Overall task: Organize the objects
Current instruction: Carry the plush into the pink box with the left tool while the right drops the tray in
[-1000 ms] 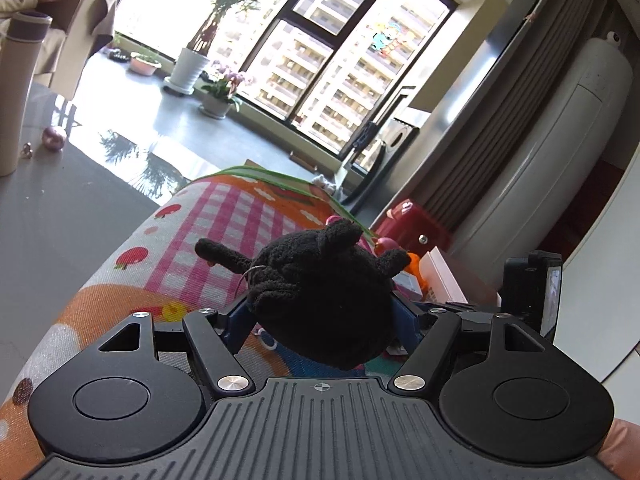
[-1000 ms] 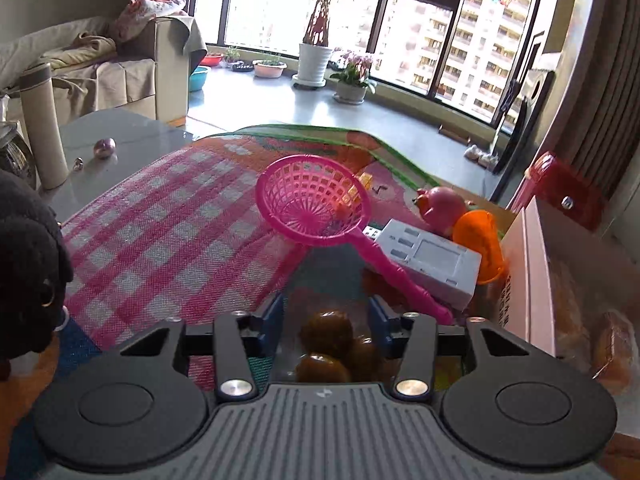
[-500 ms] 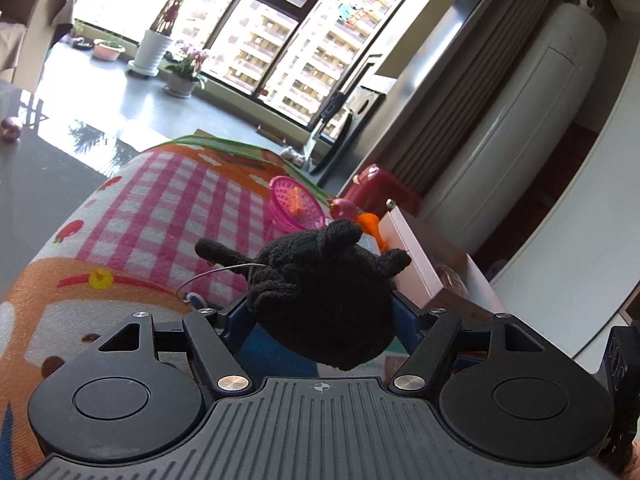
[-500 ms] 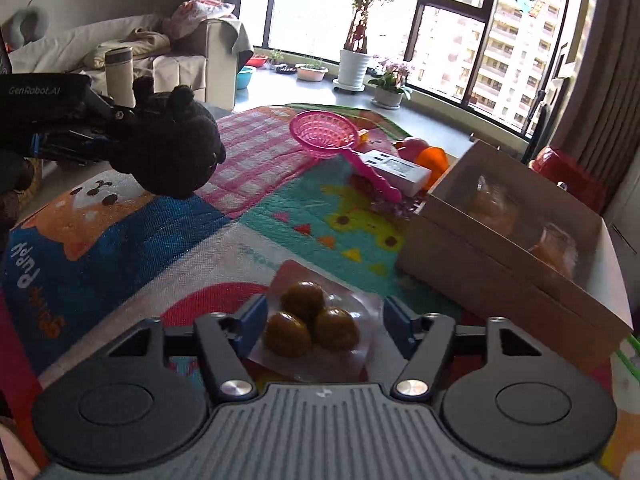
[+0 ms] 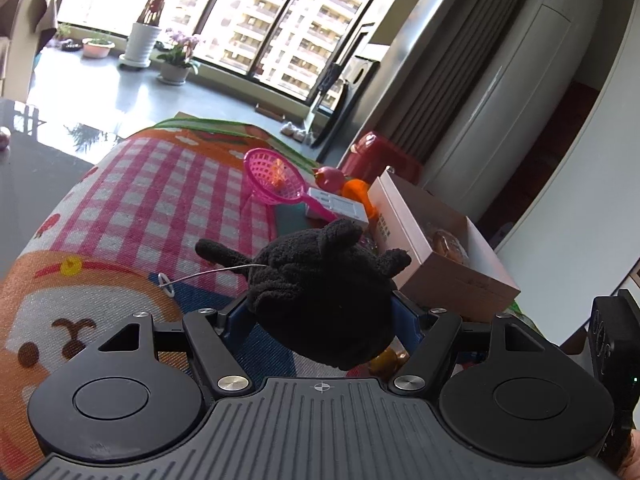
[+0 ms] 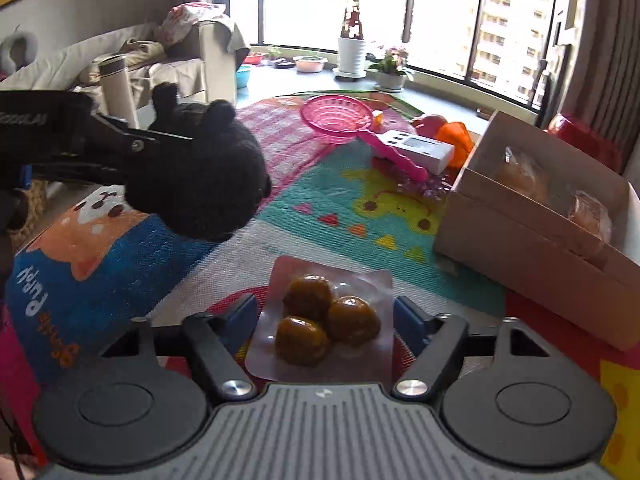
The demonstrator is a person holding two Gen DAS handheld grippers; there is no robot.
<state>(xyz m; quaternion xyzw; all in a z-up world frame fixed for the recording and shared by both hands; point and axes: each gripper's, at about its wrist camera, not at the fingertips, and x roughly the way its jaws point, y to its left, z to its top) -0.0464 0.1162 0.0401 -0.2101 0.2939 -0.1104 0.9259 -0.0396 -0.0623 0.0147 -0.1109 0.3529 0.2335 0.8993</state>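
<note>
The plush [image 5: 320,292] hangs clamped in the left gripper [image 5: 320,320], above the mat and left of the box [image 6: 532,216]. The packet [image 6: 324,320] lies flat between the right gripper's [image 6: 324,320] spread, untouching jaws, nearer the box, its opening up and to the right.

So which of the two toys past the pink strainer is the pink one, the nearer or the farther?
The farther one: the pink toy sits behind the white device, while the orange toy lies beside it, closer to the cardboard box.

plush toy [image 5: 320,292]: fuzzy knit | packet [image 6: 324,320]: glossy plastic | mat [image 6: 360,208]: woven cloth
</note>
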